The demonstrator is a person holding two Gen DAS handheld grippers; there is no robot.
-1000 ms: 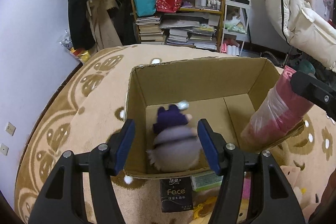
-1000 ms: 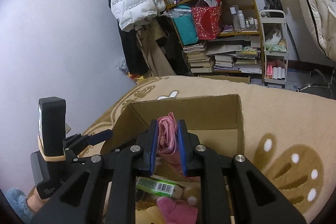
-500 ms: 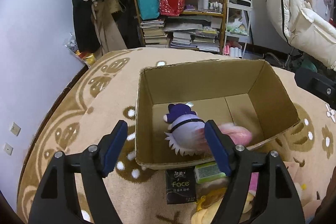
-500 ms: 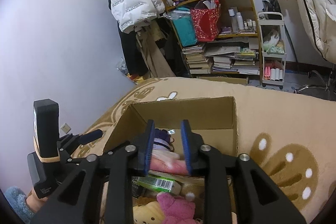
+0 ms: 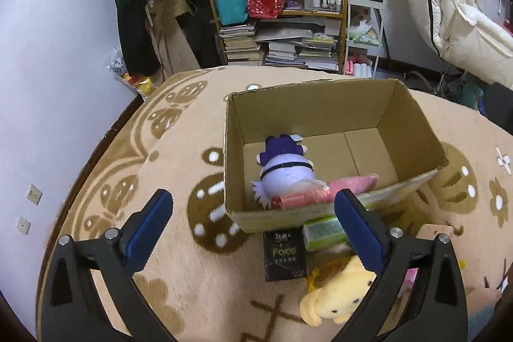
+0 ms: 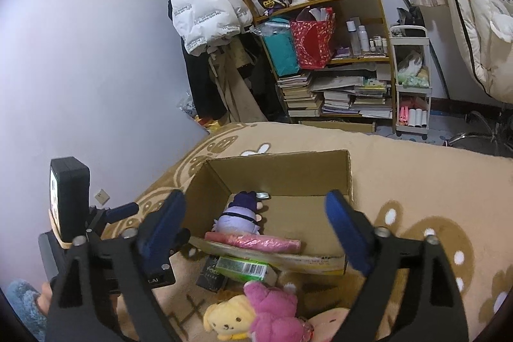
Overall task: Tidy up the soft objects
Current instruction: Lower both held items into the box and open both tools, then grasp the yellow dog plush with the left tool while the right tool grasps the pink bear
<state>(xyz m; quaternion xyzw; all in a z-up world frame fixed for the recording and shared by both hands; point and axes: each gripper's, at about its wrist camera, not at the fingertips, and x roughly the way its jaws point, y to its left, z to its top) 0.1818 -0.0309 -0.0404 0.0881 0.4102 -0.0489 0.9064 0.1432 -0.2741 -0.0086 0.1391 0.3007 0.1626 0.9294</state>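
Observation:
An open cardboard box (image 5: 323, 104) (image 6: 279, 165) stands on the beige carpet. Inside lie a purple plush toy (image 5: 285, 169) (image 6: 239, 213) and a pink wrapped roll (image 5: 323, 191) (image 6: 253, 242) along the near wall. My left gripper (image 5: 253, 225) is open and empty, held above the carpet in front of the box. My right gripper (image 6: 256, 223) is open and empty, over the box's near edge. A yellow plush (image 5: 336, 294) (image 6: 224, 316) and a pink plush (image 6: 275, 313) lie on the carpet in front of the box.
A black tissue pack marked Face (image 5: 283, 255) and a green pack (image 5: 323, 234) (image 6: 243, 270) lie against the box's front. A cluttered bookshelf (image 5: 288, 21) and hanging coats (image 6: 205, 12) stand behind. The left wall (image 5: 48, 85) is near.
My right gripper let go of the pink roll, which now lies in the box, and opened wide. My left gripper released the purple plush into the box and pulled back.

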